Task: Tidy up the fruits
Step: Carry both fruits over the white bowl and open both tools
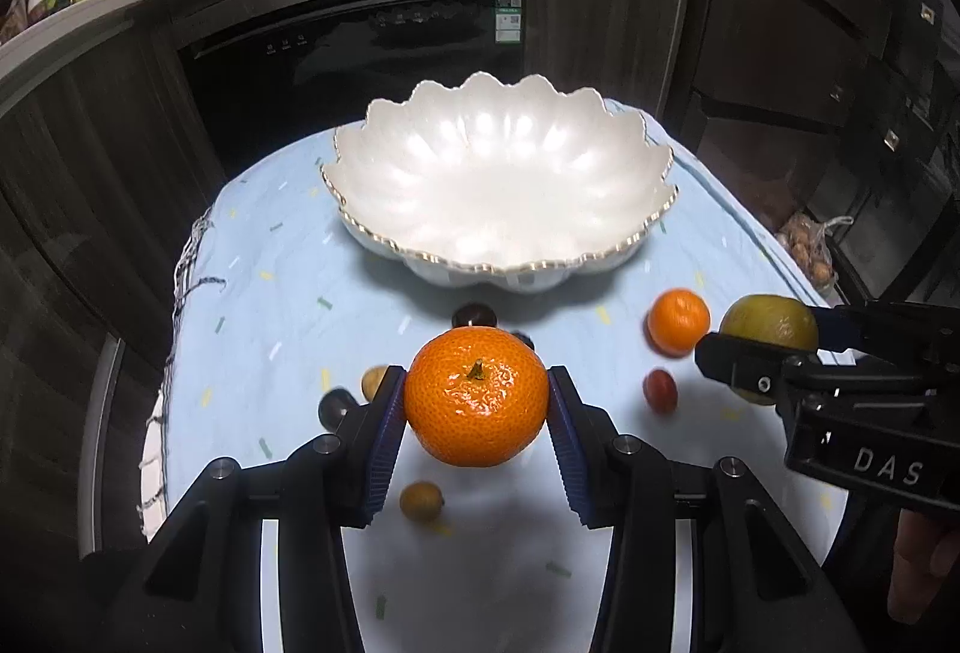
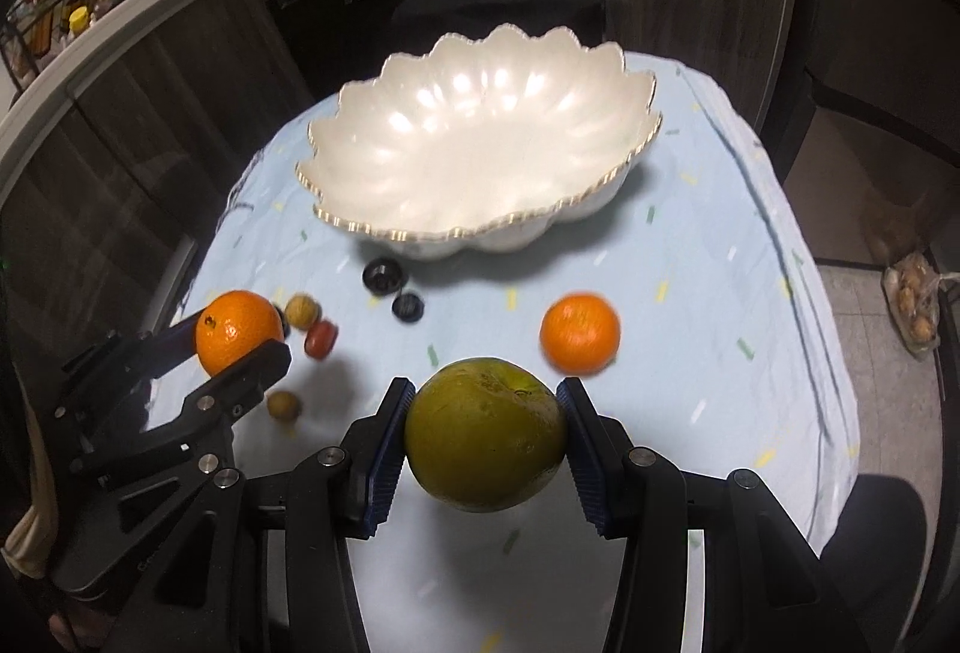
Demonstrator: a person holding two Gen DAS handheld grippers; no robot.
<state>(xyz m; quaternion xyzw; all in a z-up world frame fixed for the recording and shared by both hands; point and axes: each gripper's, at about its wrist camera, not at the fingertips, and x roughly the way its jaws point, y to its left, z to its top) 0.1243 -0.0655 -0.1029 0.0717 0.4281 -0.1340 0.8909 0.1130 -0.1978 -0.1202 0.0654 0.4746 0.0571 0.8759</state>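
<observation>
Orange mandarin (image 1: 477, 404) clamped in left gripper (image 1: 476, 413), green-yellow fruit (image 2: 486, 434) clamped in right gripper (image 2: 485, 437): advise carrying both level over white bowl (image 1: 600, 257) rim, releasing low.

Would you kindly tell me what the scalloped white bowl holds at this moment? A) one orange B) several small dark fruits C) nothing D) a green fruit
C: the white bowl shows only its bare glossy inside, while the left hand-held gripper clamps an orange and the right hand-held gripper clamps a green fruit short of it.
</observation>
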